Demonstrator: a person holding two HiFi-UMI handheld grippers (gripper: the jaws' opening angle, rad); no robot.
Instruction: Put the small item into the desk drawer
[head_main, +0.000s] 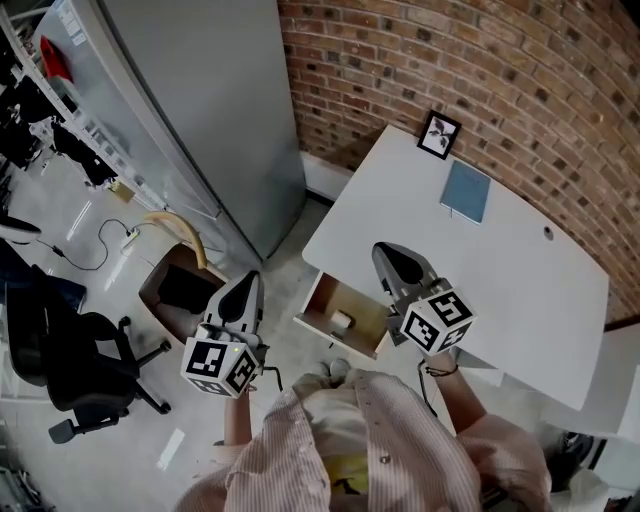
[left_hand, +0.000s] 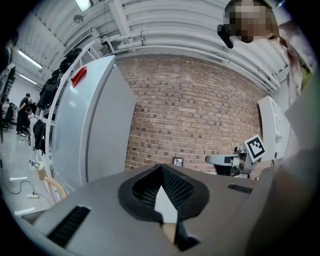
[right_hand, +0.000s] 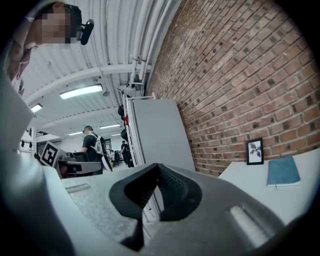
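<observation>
The white desk (head_main: 520, 270) has its drawer (head_main: 318, 300) pulled out at the front left. A small white item (head_main: 342, 320) lies inside the drawer. My right gripper (head_main: 383, 250) hovers over the desk's front edge just right of the drawer, jaws shut and holding nothing; its own view (right_hand: 158, 166) shows the tips meeting. My left gripper (head_main: 250, 278) hangs left of the drawer above the floor, also shut and empty, with its tips together in its own view (left_hand: 161, 167). Both point towards the brick wall.
A framed picture (head_main: 439, 134) and a blue notebook (head_main: 467, 191) sit at the desk's far side by the brick wall (head_main: 480, 60). A tall grey cabinet (head_main: 200, 100) stands to the left. A brown box (head_main: 185, 285) and a black office chair (head_main: 80, 370) stand on the floor.
</observation>
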